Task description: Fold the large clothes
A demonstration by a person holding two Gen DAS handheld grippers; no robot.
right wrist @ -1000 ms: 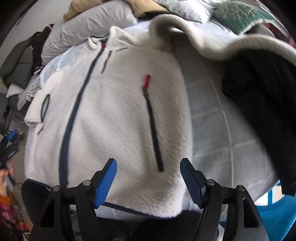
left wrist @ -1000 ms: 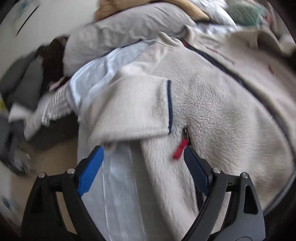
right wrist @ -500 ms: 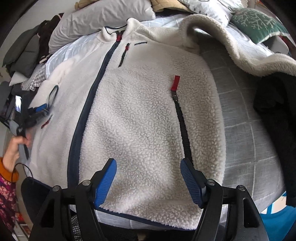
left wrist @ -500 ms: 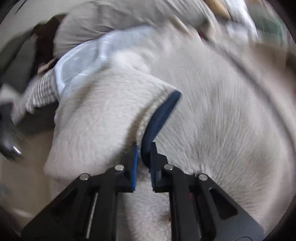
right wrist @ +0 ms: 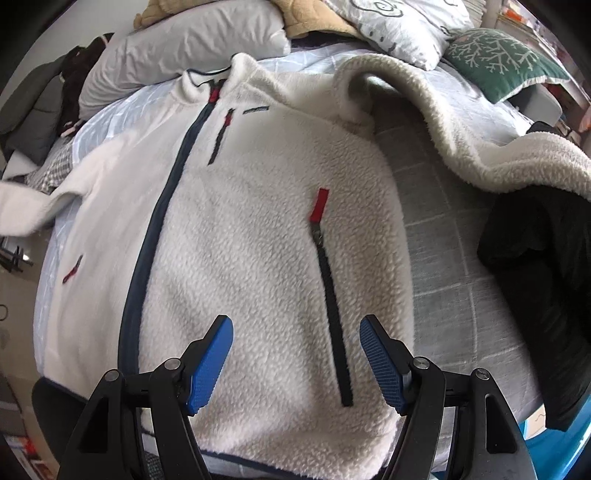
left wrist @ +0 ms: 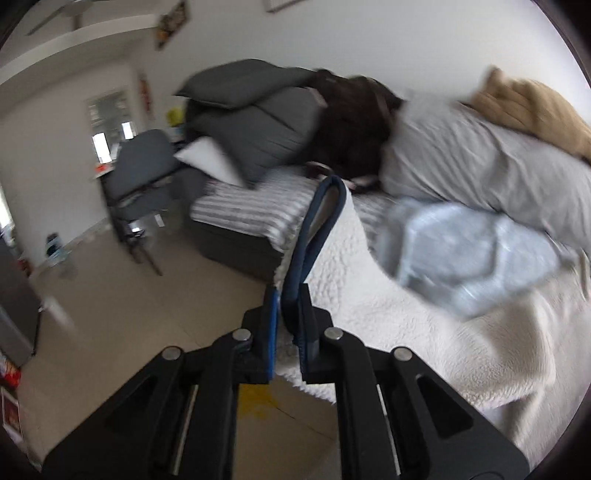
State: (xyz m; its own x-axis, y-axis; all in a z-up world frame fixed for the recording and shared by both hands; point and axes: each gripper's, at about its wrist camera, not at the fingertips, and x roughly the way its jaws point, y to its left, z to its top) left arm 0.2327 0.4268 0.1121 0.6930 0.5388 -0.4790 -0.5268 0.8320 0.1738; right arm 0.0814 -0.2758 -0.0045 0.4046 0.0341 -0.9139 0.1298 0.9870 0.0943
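A cream fleece jacket (right wrist: 258, 229) with navy zip trim lies front-up on the bed. In the left wrist view my left gripper (left wrist: 288, 332) is shut on the navy-trimmed sleeve cuff (left wrist: 317, 229) and holds it up off the bed's left side; the sleeve (left wrist: 388, 325) trails back to the right. In the right wrist view the stretched-out sleeve (right wrist: 26, 210) shows at the far left. My right gripper (right wrist: 295, 362) is open and empty, hovering above the jacket's lower front near the pocket zip (right wrist: 332, 317).
A grey pillow (right wrist: 184, 48), a tan blanket (right wrist: 306, 18) and a green cushion (right wrist: 498, 62) lie at the bed's head. A cream sherpa blanket (right wrist: 480, 140) and a black garment (right wrist: 543, 295) lie on the right. A grey chair (left wrist: 144, 177) and dark bedding (left wrist: 258, 125) stand left of the bed.
My left gripper closed on the sleeve cuff and has pulled the sleeve up and outward to the left. My right gripper stays open, drifting slightly above the jacket's hem.
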